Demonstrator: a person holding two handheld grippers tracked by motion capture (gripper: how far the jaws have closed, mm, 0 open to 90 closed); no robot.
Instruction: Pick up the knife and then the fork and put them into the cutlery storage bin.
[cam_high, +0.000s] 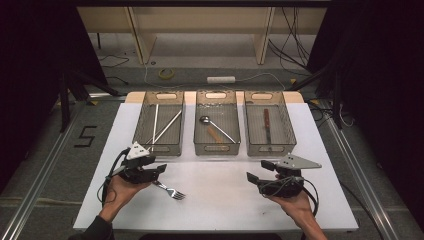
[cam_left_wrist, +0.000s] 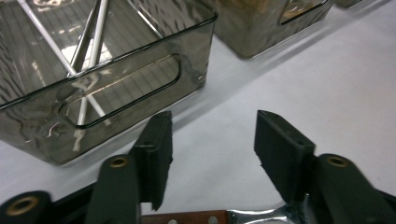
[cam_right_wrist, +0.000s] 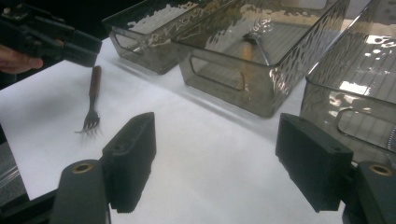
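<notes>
Our left gripper (cam_high: 161, 170) hovers over the wooden-handled metal fork (cam_high: 170, 190) on the white table (cam_high: 225, 200).

The fork lies flat on the near left of the table, in front of the leftmost smoky transparent plastic bin (cam_high: 160, 122), tines pointing toward the table's middle. In the left gripper view, our jaws stand partly apart above the fork's brown handle (cam_left_wrist: 187, 217), pads not pressing on it. Our right gripper (cam_high: 260, 171) sits well apart on the right, in front of the rightmost bin (cam_high: 267, 125), its jaws wide with nothing between them. From there we see the fork (cam_right_wrist: 92, 105) lying beside the left gripper.
</notes>
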